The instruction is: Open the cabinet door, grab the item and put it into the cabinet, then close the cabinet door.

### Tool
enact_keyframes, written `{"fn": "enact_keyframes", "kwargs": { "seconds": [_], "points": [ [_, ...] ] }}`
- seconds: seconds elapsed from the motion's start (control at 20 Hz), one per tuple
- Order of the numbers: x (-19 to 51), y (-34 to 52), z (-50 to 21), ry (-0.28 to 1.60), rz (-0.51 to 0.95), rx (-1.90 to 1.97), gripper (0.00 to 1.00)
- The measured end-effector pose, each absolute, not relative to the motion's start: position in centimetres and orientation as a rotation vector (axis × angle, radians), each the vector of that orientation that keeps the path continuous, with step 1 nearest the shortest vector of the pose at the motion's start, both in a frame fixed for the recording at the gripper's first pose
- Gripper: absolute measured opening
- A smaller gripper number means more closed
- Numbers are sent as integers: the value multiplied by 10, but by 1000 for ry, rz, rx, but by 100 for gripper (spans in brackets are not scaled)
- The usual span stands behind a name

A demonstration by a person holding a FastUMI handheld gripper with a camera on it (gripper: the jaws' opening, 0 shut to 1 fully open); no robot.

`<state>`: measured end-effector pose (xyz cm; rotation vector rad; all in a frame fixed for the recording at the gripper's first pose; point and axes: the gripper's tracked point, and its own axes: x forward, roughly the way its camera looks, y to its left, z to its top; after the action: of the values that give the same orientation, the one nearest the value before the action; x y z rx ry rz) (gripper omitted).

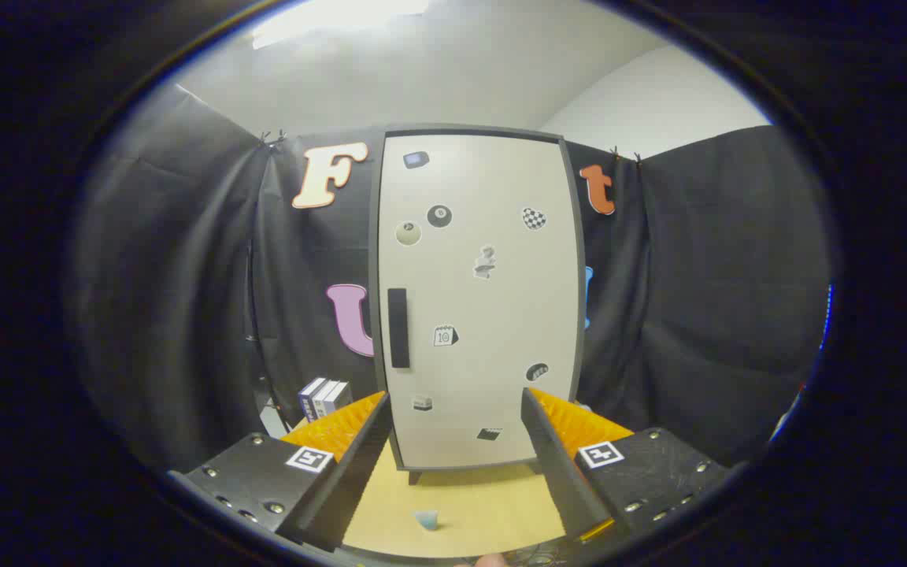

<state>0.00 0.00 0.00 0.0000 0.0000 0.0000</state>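
The gripper (453,409) hangs with fingers spread wide, holding nothing. Beyond them stands the tall cabinet (477,299), its smooth cream door shut, dotted with stickers, with a dark bar handle (397,327). Small boxes (324,398) sit left on the pale wooden worktop (469,504).

Even overhead light, strong fisheye warp

A ceiling lamp (339,17) at twelve o'clock glares white and blows out; the pale cabinet door (479,299) beneath it is evenly lit and sharp, its edges bowed outward by the lens. The black cloth (705,299) at three and nine o'clock falls dim and soft. The gripper (453,409), fingers spread apart, casts faint shadow on the table (469,504).
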Motion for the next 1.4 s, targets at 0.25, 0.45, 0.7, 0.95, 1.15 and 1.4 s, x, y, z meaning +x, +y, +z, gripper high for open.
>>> {"fn": "enact_keyframes", "kwargs": {
  "seconds": [0.25,0.45,0.7,0.95,1.15,1.4],
  "points": [
    [1,0,3,1,1,18,98],
    [3,3,0,13,10,12,97],
    [3,5,-2,22,16,12,97],
    [8,4,-4,25,14,-11,98],
    [13,6,-2,20,16,1,98],
    [19,4,-3,29,14,-2,98]
  ]
}}
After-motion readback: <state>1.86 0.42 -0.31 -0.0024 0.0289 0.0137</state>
